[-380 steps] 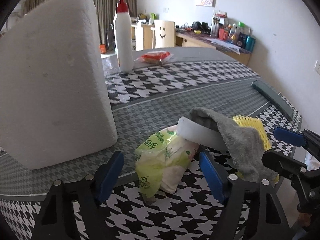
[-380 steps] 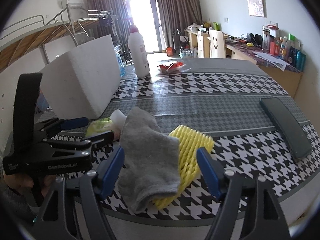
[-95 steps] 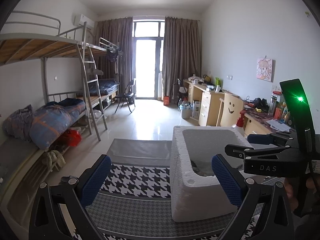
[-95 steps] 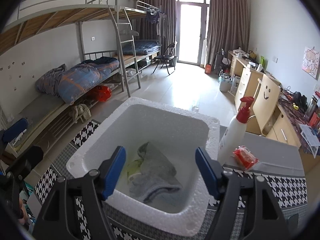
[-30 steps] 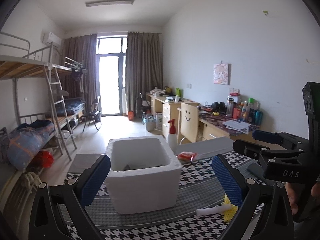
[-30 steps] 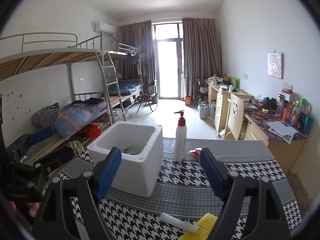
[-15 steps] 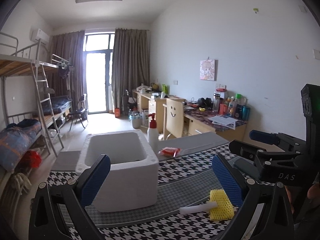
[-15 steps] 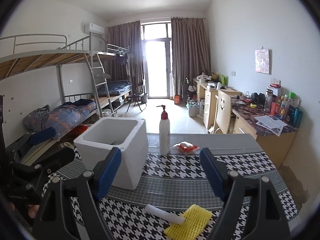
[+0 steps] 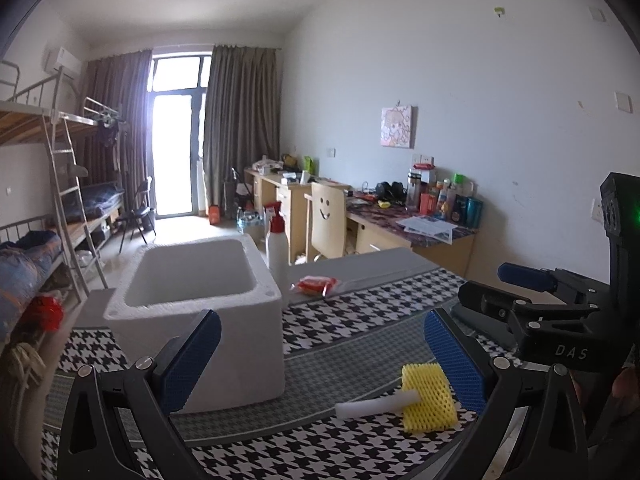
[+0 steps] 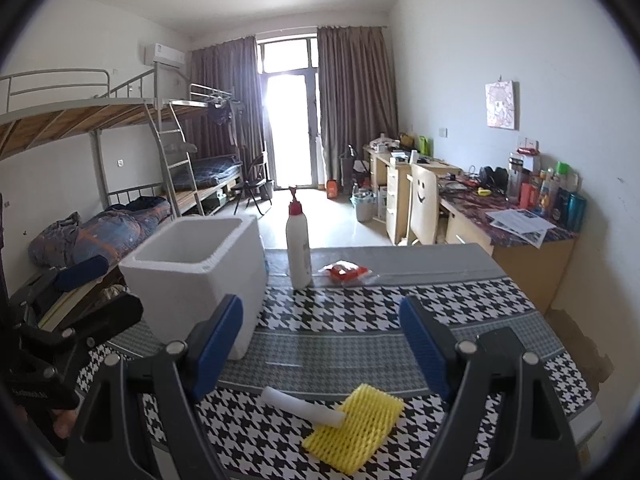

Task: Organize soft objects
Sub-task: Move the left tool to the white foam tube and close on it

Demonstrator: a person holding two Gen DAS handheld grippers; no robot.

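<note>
A yellow foam net sleeve (image 9: pixel 427 398) (image 10: pixel 354 426) lies on the houndstooth table near its front edge, with a white foam roll (image 9: pixel 374 405) (image 10: pixel 302 405) resting against it. A white foam box (image 9: pixel 200 308) (image 10: pixel 194 276) stands open-topped on the left; its contents are hidden from here. My left gripper (image 9: pixel 320 356) is open and empty, held above and short of the foam pieces. My right gripper (image 10: pixel 320 346) is open and empty, above the same pieces. Each gripper shows at the edge of the other's view.
A white pump bottle with a red top (image 9: pixel 277 254) (image 10: pixel 299 252) stands behind the box. A red packet (image 9: pixel 316 283) (image 10: pixel 346 271) lies beside it. A dark flat object (image 10: pixel 502 340) lies at the table's right. Desks, a chair and bunk beds stand beyond.
Both grippers have come lower and closer to the table. The yellow sleeve and white roll look larger and nearer. The box interior is less visible now.
</note>
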